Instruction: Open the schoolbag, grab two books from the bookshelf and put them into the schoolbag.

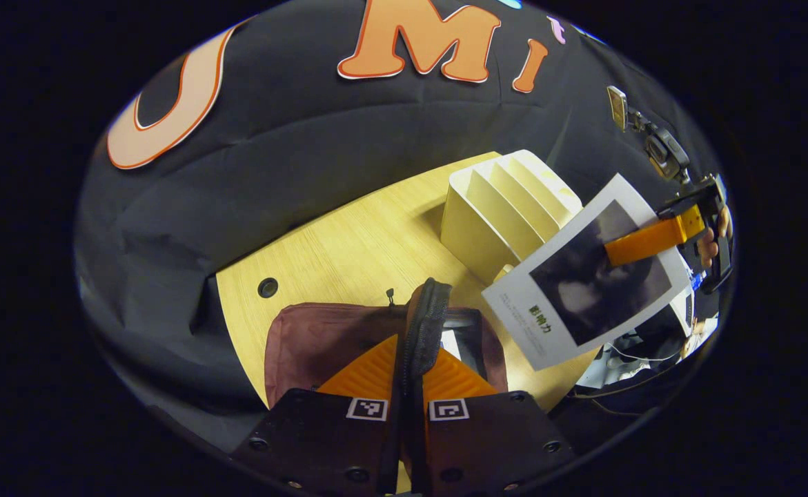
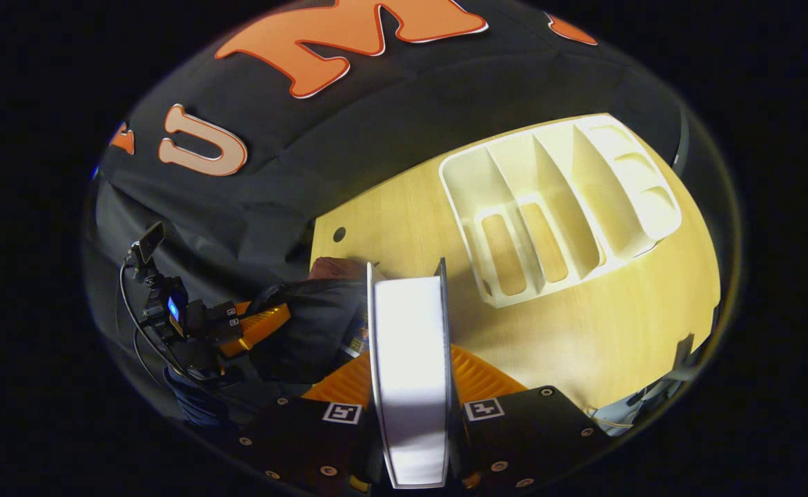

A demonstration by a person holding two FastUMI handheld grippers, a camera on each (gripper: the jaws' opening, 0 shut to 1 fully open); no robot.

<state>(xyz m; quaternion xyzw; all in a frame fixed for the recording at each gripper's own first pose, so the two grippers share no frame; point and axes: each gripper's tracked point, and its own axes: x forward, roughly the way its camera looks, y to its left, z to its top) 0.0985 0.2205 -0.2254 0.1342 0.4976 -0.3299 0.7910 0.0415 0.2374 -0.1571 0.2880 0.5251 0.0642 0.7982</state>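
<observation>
The dark red schoolbag (image 1: 321, 338) lies on the wooden table (image 1: 348, 241). My left gripper (image 1: 407, 352) is shut on the black zippered edge of the bag (image 1: 426, 310) and holds it up, so the mouth gapes. Something pale and flat (image 1: 457, 342) shows inside the mouth. A white book with a dark cover picture (image 1: 586, 276) hangs tilted in the air, right of the bag, in the right gripper (image 1: 614, 252). In the right gripper view that book (image 2: 407, 310) stands edge-on between the fingers of my right gripper (image 2: 410, 352), which is shut on it. The left gripper (image 2: 272, 321) holds the bag (image 2: 334, 268) at the left.
The cream bookshelf (image 2: 555, 200) lies on the table (image 2: 583, 324) with bare slots between its dividers; it stands behind the book in the left gripper view (image 1: 507, 207). A round cable hole (image 1: 268, 287) sits near the table's left edge. A hand (image 1: 711, 241) holds the right gripper.
</observation>
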